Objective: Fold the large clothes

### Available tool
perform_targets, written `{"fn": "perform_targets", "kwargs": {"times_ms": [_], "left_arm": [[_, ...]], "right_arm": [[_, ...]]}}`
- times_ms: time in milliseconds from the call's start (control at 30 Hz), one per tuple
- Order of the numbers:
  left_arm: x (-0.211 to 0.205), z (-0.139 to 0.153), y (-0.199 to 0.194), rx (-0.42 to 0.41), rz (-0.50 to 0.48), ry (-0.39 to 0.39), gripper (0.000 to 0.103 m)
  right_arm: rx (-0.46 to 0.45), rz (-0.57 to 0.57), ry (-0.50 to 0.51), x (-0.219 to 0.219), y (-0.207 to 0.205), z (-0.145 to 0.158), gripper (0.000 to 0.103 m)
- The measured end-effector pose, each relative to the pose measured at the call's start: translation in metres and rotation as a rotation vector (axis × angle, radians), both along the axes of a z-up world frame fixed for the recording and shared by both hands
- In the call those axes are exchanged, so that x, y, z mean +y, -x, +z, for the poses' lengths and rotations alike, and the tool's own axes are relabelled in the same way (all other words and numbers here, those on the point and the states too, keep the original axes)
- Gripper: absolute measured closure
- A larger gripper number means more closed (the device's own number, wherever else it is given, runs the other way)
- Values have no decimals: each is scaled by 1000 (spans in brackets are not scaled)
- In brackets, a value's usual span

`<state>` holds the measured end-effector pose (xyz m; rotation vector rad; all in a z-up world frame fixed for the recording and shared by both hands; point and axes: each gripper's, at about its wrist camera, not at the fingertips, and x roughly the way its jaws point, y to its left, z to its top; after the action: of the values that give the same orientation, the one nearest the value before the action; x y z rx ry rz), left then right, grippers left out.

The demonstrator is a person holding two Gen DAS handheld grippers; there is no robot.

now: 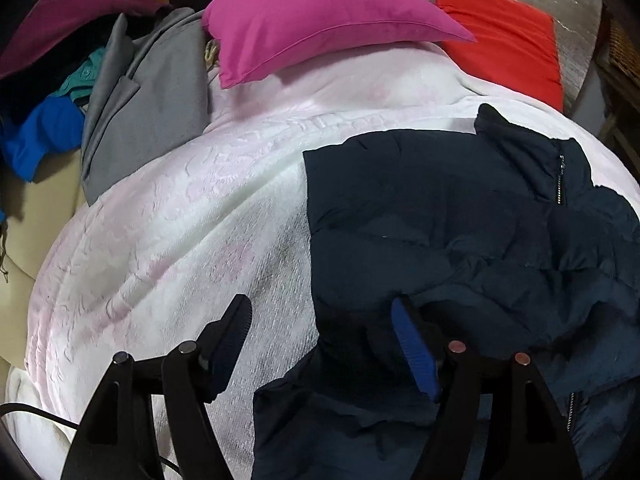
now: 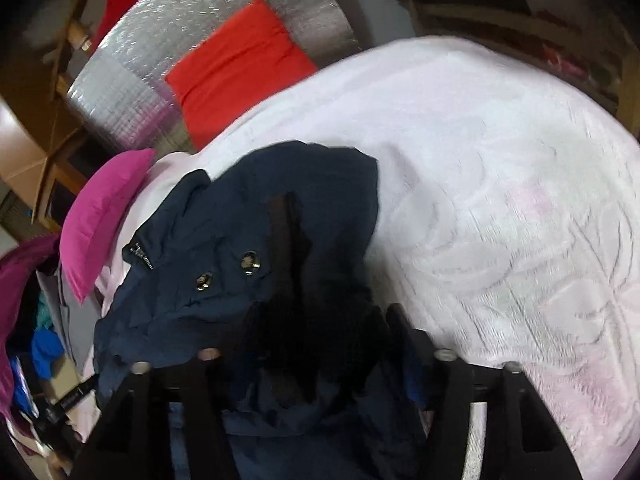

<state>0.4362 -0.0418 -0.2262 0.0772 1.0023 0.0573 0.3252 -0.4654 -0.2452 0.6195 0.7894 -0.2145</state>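
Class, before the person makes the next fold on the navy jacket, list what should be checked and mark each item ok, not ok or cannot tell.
1. Navy jacket lies on the white blanket: ok.
2. Jacket spread flat: not ok, it is bunched and wrinkled.
3. Left tongs free of fabric: ok, open, one finger over the blanket, the other over the jacket.
4. Right tongs gripping fabric: cannot tell; dark cloth lies between the fingers, pads hidden.
5. Pink pillow apart from the jacket: ok.
6. Zipper closed: cannot tell.
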Motion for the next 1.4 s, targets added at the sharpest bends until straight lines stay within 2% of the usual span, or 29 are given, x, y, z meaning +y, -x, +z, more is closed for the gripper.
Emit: {"fn": "perform_targets", "kwargs": {"times_ms": [33,133,200,300,500,767,900,967,1067,1200,1300,1400], "left_arm": [[-1,0,-2,-4,-6,-9,30],[-3,1,-2,-13,-17,-20,30],[-5,2,-2,-17,-21,-16,30],[-7,2,-1,-26,-32,-23,30],[-10,3,0,-35,-45,-35,30],[-10,2,-2,-31,-44,-38,30],[-10,1,-3,-28,-43,-38,30],[-11,0,-4,-28,-44,-38,30],[-11,0,-5,-31,-45,-42,30],[-12,0,-7,-29,-46,-43,30],[-13,-1,-7,-27,-49,-46,30],[-12,-1,-7,-28,-47,-45,30]], "right_arm": [[-9,3,28,4,0,2,60],[-56,20,127,16,2,14,62],[-40,23,133,16,0,9,62],[-34,17,90,8,-1,-3,62],[-39,20,81,8,0,-2,59],[-61,18,4,6,-4,7,31],[-7,43,22,12,-17,-3,30],[0,59,54,16,-20,-5,40],[-18,50,114,19,-17,3,64],[-77,24,115,14,-12,9,66],[-22,29,110,11,-21,-8,64],[-17,19,74,7,-19,-7,58]]}}
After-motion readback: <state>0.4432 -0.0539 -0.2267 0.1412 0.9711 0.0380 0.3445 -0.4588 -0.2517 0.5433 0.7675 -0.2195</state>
